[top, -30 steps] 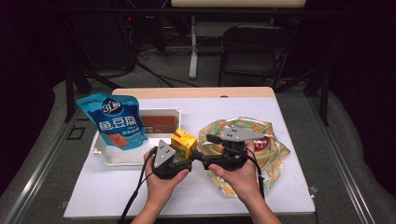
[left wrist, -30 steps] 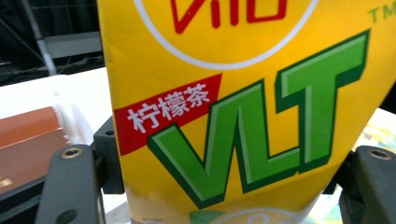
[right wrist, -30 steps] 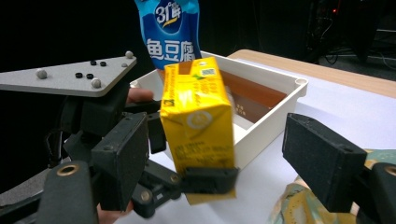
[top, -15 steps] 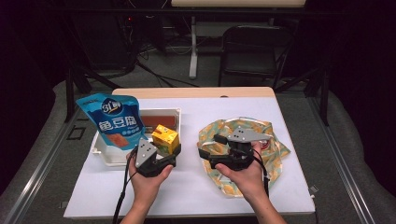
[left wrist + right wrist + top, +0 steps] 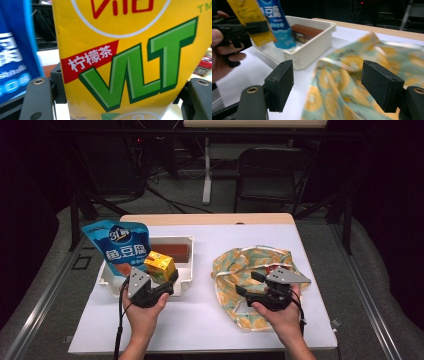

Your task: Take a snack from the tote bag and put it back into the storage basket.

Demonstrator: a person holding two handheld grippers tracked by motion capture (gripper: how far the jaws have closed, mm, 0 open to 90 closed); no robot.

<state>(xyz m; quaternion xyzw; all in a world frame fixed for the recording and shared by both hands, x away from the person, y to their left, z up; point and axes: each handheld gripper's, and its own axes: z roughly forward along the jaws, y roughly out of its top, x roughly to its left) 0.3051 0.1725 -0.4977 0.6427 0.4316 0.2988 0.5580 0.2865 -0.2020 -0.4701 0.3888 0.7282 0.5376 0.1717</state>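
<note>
Fingers of the left gripper are clamping the yellow drink carton above the white tray; right gripper is hovering open over the patterned bag. Risk: the tilted carton slipping, striking the blue pouch.

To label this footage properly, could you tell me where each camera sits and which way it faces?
High view: above the table's near edge, facing forward and down; both forearms show.
Left gripper view: on the left gripper, facing its yellow carton.
Right gripper view: on the right gripper, facing the patterned bag.
All share the carton.
</note>
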